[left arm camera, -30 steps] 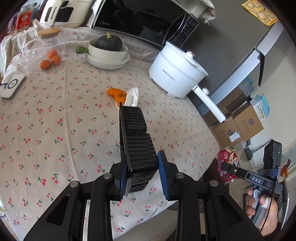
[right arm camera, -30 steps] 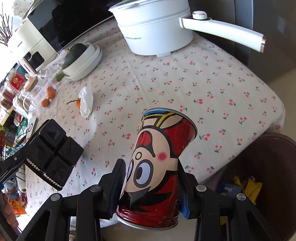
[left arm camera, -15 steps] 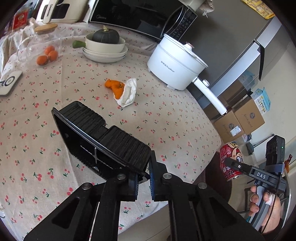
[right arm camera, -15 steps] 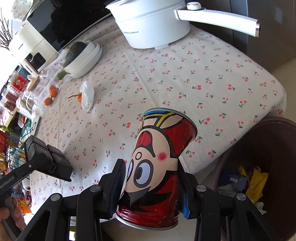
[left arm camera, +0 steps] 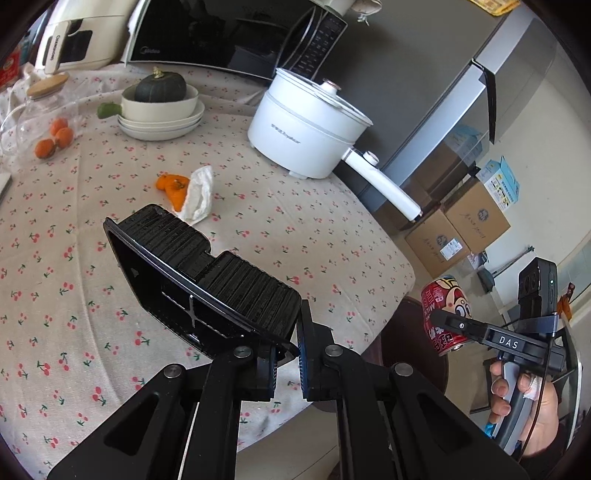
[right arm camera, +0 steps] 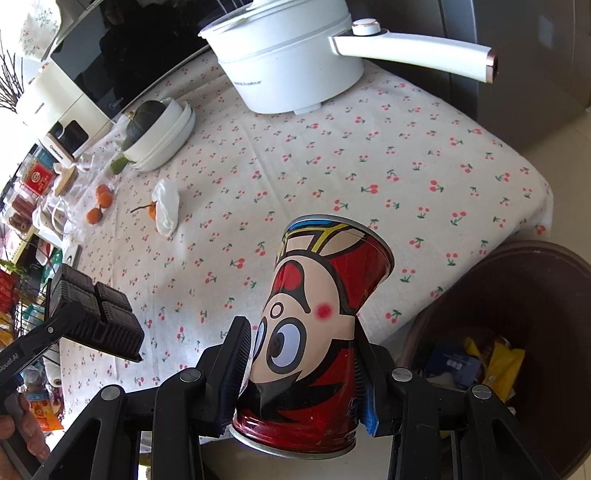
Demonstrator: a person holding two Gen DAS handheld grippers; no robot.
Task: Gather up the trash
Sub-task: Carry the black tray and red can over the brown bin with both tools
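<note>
My left gripper (left arm camera: 286, 354) is shut on the rim of a black plastic tray (left arm camera: 199, 273) and holds it tilted above the table's front edge; the tray also shows in the right wrist view (right arm camera: 96, 317). My right gripper (right arm camera: 303, 365) is shut on a dented red cartoon can (right arm camera: 317, 332), held beside the table near the open brown trash bin (right arm camera: 517, 306). The can also shows in the left wrist view (left arm camera: 443, 314). A crumpled white tissue (left arm camera: 197, 195) and an orange peel (left arm camera: 171, 186) lie on the cherry-print tablecloth (left arm camera: 74, 295).
A white electric pot (left arm camera: 306, 136) with a long handle stands at the table's far right. Stacked bowls with a green squash (left arm camera: 160, 107), a glass jar with oranges (left arm camera: 40, 122) and a microwave (left arm camera: 236, 33) stand at the back. Cardboard boxes (left arm camera: 458, 232) sit on the floor.
The black tray has swung from edge-on to a flat tilt in my left gripper, which shifted right. My right gripper with the can has moved closer to the trash bin.
</note>
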